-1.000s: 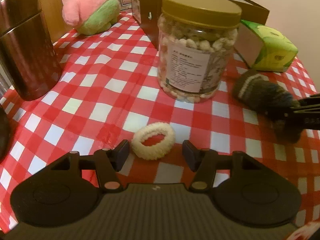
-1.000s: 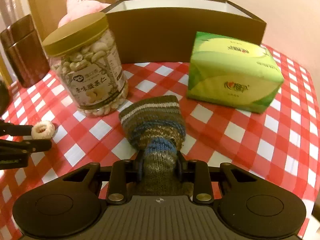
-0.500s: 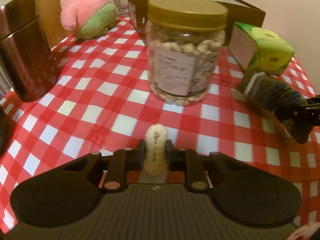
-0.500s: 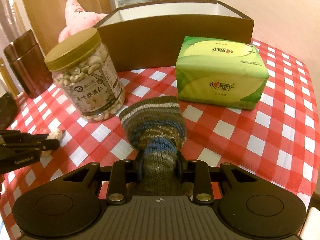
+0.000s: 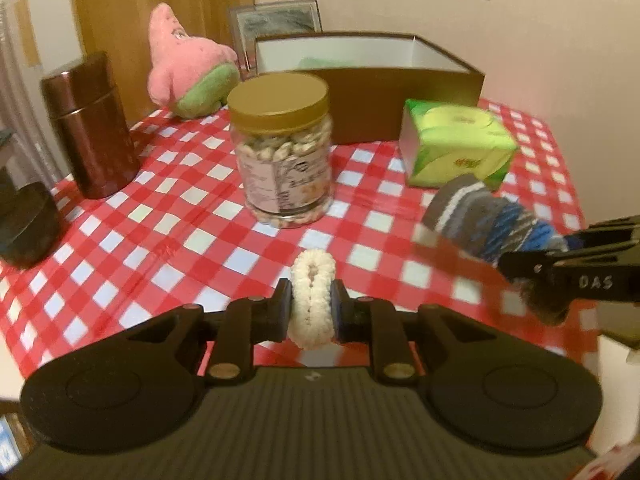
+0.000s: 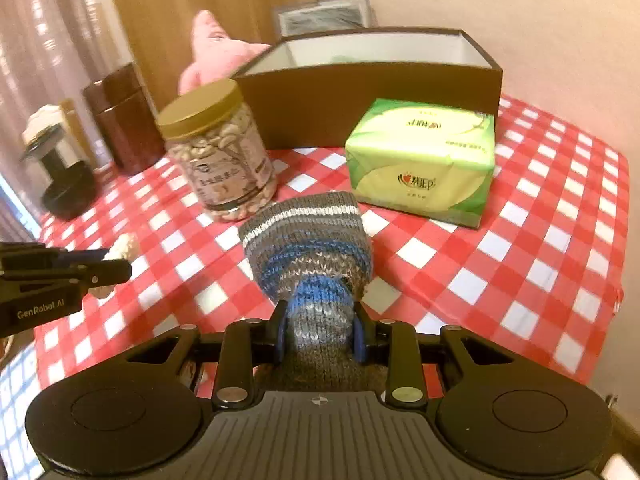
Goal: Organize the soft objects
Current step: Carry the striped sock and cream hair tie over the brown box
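My left gripper [image 5: 311, 312] is shut on a cream fluffy hair scrunchie [image 5: 312, 296], held above the red checked tablecloth. My right gripper [image 6: 319, 330] is shut on a striped grey and blue knitted sock [image 6: 308, 248], also lifted; the sock shows at the right of the left wrist view [image 5: 488, 228]. A pink and green star plush [image 5: 188, 68] sits at the back left. An open brown box [image 5: 372, 80] with a white inside stands at the back, with something green inside it.
A jar of cashews with a gold lid [image 5: 284, 148] stands mid-table. A green tissue pack [image 5: 456, 148] lies in front of the box. A brown metal canister [image 5: 88, 128] and a dark round object [image 5: 24, 224] stand at the left. A picture frame leans behind the box.
My left gripper closed on the scrunchie and lifted it off the cloth. Both grippers rose and pulled back, the right one still holding the sock.
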Demonstrator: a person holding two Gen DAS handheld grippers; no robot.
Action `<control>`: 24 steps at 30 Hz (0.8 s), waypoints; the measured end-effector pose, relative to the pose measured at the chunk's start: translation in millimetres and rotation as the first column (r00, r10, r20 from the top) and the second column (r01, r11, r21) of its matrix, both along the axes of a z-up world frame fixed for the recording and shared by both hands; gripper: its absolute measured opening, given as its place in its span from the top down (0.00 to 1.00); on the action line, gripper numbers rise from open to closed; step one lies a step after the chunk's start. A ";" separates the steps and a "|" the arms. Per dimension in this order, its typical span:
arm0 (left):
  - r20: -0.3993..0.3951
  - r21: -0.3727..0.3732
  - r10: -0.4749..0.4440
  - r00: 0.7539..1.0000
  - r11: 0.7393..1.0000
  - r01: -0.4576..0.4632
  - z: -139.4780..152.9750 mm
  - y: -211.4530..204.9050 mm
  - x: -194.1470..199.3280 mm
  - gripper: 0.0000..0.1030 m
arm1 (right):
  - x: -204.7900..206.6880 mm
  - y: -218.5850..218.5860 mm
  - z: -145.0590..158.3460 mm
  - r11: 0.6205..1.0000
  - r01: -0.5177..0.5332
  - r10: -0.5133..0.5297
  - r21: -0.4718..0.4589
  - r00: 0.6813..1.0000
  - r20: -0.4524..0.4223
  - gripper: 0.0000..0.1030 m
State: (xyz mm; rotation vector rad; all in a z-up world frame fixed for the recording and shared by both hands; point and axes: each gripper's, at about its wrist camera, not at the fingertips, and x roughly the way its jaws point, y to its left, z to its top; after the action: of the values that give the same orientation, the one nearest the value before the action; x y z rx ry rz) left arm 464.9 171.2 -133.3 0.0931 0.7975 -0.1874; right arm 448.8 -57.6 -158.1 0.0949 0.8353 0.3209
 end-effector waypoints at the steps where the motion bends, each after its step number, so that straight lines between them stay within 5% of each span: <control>1: 0.006 -0.007 0.011 1.000 1.000 -0.011 4.0 -5.4 -6.1 0.82 | -3.8 -4.6 3.0 1.000 -0.015 0.015 -0.001 1.000 0.005 0.70; 9: 0.038 -0.034 0.035 0.999 0.999 -0.034 37.0 -41.0 -22.5 0.82 | -21.5 -35.8 33.9 0.997 -0.072 0.071 0.024 0.997 0.043 0.70; 24: 0.118 -0.026 -0.123 0.985 0.992 0.127 76.1 -55.5 15.3 0.82 | -18.4 -58.7 83.6 0.995 0.073 -0.080 0.067 0.990 0.119 0.70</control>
State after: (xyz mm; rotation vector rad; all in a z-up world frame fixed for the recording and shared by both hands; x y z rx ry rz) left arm 480.2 115.6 -57.2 0.1211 0.6724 -0.3117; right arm 430.4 -116.4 -74.4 0.1638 0.6991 0.2777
